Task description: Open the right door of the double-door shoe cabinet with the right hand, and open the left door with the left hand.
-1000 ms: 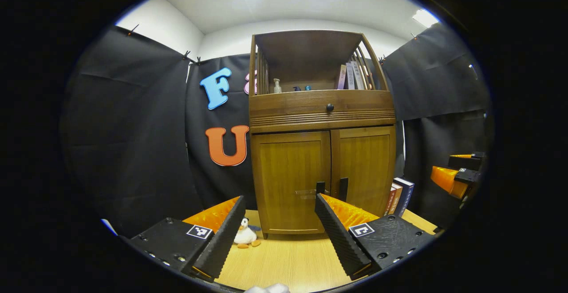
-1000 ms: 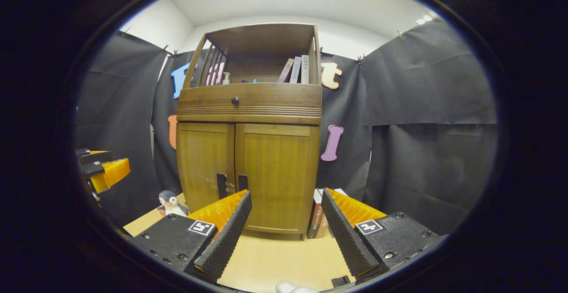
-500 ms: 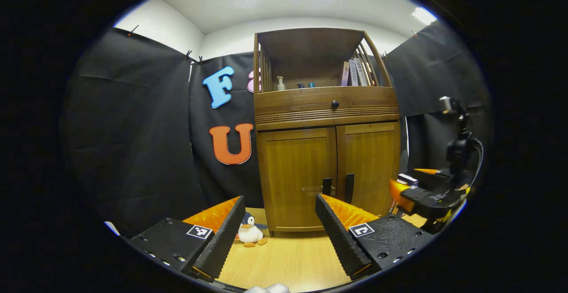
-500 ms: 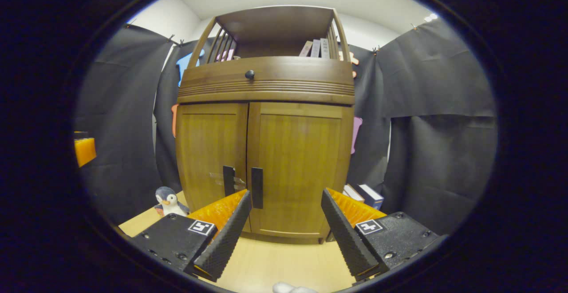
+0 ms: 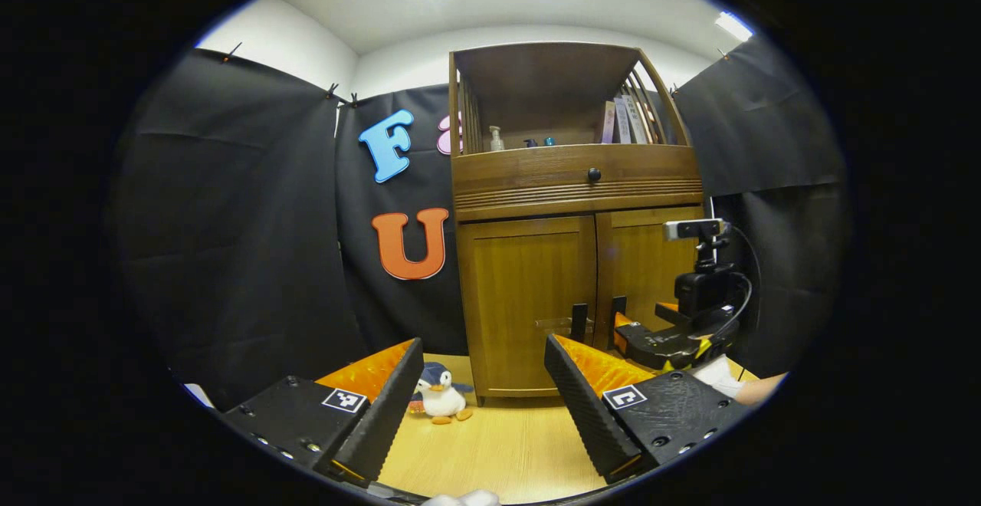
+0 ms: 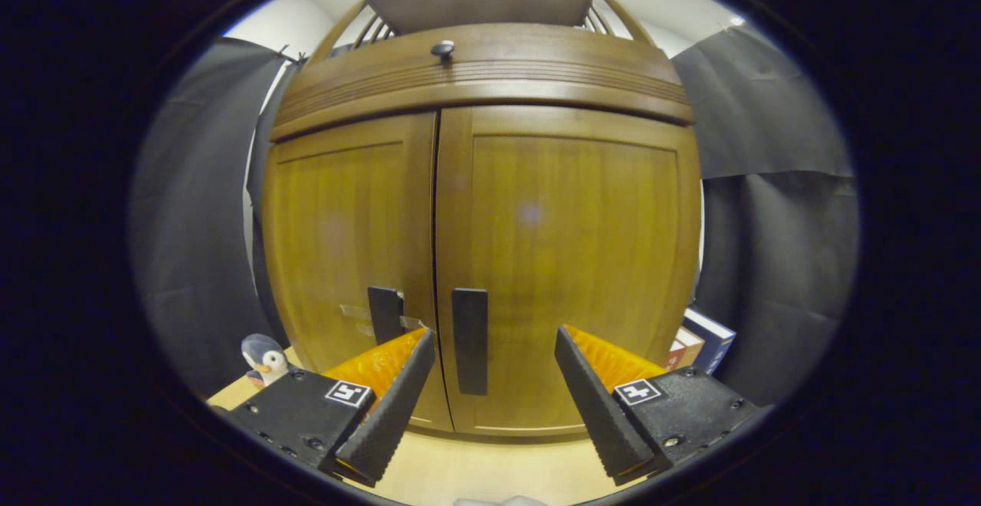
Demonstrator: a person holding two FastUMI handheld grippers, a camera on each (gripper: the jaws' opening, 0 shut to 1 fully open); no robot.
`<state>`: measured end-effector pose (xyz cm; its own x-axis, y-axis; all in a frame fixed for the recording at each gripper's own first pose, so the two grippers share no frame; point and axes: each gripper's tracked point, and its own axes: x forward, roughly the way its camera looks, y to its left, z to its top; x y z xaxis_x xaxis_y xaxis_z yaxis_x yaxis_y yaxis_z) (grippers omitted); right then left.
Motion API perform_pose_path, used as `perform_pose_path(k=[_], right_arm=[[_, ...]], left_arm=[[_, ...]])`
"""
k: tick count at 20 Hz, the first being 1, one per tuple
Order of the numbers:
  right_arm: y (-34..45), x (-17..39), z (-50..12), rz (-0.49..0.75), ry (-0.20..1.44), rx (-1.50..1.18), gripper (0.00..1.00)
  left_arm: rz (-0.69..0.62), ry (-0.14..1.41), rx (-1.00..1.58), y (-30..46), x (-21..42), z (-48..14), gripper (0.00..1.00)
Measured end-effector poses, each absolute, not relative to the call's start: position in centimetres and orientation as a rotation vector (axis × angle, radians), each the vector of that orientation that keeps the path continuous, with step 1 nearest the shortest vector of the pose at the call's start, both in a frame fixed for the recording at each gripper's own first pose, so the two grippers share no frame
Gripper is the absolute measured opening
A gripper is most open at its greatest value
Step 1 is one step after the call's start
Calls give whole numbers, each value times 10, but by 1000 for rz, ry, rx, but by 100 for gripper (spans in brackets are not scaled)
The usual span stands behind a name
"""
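I have my right gripper (image 6: 494, 383) up close to the cabinet (image 6: 490, 61), fingers spread wide and empty, because the right door (image 6: 571, 261) is mine to open first. Its handle (image 6: 470, 341) is a dark upright bar just beside the centre seam, and it sits between my fingers, nearer the left one, not yet touched as far as I can judge. I keep the gap wide so the bar can slip in without my knocking the door.

Both doors are shut. The left door (image 5: 529, 299) has its own handle (image 5: 579, 322) just across the seam, so the two bars stand close together; I need to take mine cleanly without catching the other.

My left gripper (image 5: 479, 406) hangs back, well apart from the cabinet, fingers also wide and holding nothing. From there I see my right gripper low in front of the right door. I hold the left one off so the right door has room to swing.

A penguin toy (image 5: 439, 402) sits on the floor by the cabinet's left corner, books (image 6: 701, 341) at its right, both outside the doors' paths, I think.
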<state>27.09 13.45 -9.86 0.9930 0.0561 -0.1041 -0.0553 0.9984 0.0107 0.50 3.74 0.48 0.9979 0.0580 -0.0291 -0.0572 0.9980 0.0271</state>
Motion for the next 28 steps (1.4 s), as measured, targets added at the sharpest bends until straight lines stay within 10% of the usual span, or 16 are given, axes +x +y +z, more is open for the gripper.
perform_pose_path(k=[8,17,28], right_arm=[[155,318,-119,72,155,10,87],[153,336,-125,61,183,38,39],[150,317,-125,88,211,24,32]], left_arm=[[97,44,28,40,6,1,96],[126,63,24,43,7,0,96],[130,52,7,43,8,2,96]])
